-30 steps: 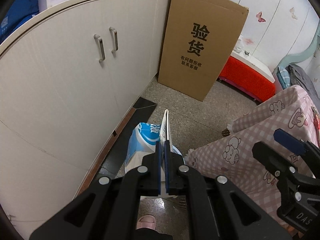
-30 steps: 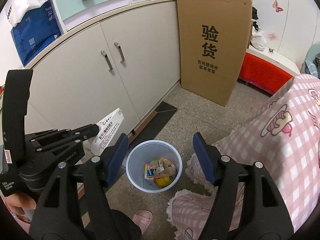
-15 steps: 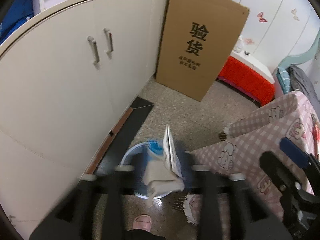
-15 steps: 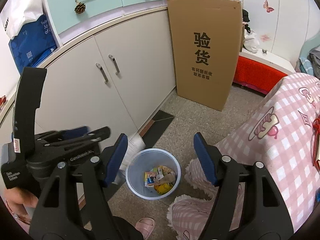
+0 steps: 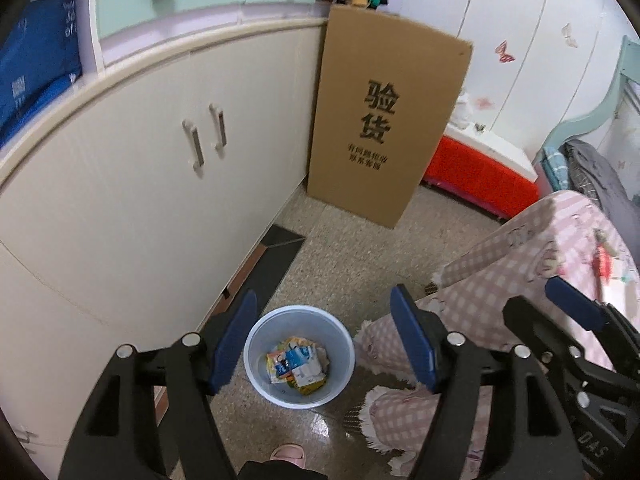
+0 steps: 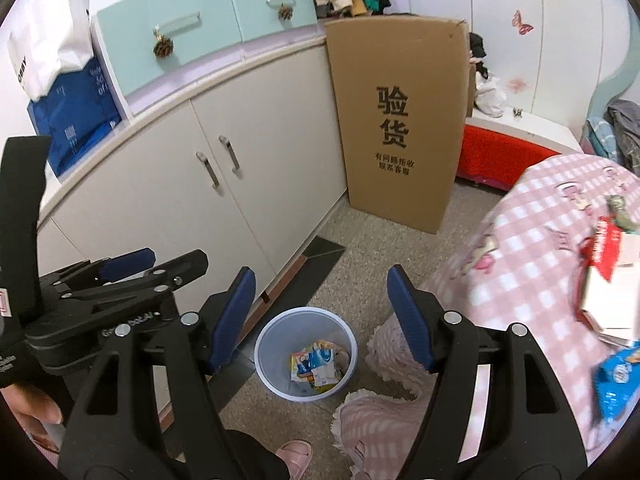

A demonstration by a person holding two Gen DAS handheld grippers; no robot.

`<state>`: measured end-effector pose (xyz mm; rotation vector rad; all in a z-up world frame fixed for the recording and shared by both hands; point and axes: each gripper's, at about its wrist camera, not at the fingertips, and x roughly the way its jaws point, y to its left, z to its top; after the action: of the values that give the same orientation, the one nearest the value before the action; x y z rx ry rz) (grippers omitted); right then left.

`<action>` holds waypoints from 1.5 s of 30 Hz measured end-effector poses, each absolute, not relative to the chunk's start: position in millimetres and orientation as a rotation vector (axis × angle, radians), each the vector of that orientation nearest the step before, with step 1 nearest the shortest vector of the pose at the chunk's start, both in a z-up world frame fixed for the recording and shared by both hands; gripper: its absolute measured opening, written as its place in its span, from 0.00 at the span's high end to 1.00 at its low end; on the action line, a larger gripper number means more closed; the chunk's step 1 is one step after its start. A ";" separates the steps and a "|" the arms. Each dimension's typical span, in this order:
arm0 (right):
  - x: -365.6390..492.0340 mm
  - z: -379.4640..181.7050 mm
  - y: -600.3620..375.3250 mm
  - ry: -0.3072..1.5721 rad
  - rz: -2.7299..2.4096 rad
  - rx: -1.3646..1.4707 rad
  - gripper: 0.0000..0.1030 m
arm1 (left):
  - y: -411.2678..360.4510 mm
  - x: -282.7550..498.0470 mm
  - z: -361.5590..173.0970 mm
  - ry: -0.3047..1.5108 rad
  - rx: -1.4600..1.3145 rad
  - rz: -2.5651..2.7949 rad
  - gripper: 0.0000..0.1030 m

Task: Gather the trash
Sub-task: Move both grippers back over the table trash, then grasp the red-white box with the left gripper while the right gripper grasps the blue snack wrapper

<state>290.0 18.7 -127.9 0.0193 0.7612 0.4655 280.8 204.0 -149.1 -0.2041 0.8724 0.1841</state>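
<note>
A pale blue bin (image 5: 299, 356) (image 6: 306, 354) stands on the floor below both grippers, with several wrappers (image 5: 298, 364) (image 6: 318, 364) lying in it. My left gripper (image 5: 324, 338) hangs above the bin, its jaws opening wide with nothing between them. My right gripper (image 6: 322, 316) is open and empty too, over the same bin. In the right wrist view the left gripper (image 6: 132, 270) shows at the left edge. More trash lies on the pink checked tablecloth (image 6: 532, 264): a red packet (image 6: 602, 248), a white box (image 6: 612, 300) and a blue wrapper (image 6: 618, 376).
Cream cabinet doors (image 5: 160, 184) run along the left. A tall cardboard box (image 5: 384, 120) leans at the far end, with a red bench (image 5: 480, 176) beside it. The cloth-covered table (image 5: 520, 280) crowds the right. A person's pink slipper (image 5: 288, 452) is near the bin.
The left gripper was shut on a flat white packet; it opened, the packet fell into the bin, and both grippers have risen.
</note>
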 end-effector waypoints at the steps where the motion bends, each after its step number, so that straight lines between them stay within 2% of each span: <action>1: 287.5 -124.2 14.2 0.753 0.461 0.023 0.34 | 200.4 278.5 -143.4 0.862 -0.201 0.178 0.33; 7: 269.4 -98.6 -32.1 0.696 0.413 0.067 0.33 | 154.3 262.9 -105.0 0.795 -0.155 0.110 0.31; 16: 245.1 -76.2 -136.5 0.633 0.274 0.145 0.32 | 52.3 258.6 -81.3 0.773 -0.048 -0.045 0.31; 27: 227.2 -99.8 -269.3 0.657 0.063 0.276 0.31 | -82.3 262.4 -97.2 0.796 0.118 -0.234 0.31; 35: 224.6 -124.5 -297.5 0.704 0.055 0.335 0.31 | -133.1 286.0 -116.4 0.806 0.184 -0.229 0.32; 38: 226.2 -130.8 -291.4 0.727 0.077 0.341 0.31 | -139.0 297.3 -125.8 0.833 0.205 -0.224 0.52; 40: 228.0 -133.8 -285.6 0.737 0.092 0.337 0.31 | -139.6 305.1 -132.7 0.884 0.209 -0.236 0.90; 45: 236.1 -136.6 -265.7 0.764 0.134 0.318 0.31 | -120.6 292.0 -116.7 0.816 0.169 -0.217 0.99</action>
<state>236.1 -265.7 -136.6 0.3179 0.7638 0.1339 291.9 -120.6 -116.7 0.1689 0.8156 -0.2173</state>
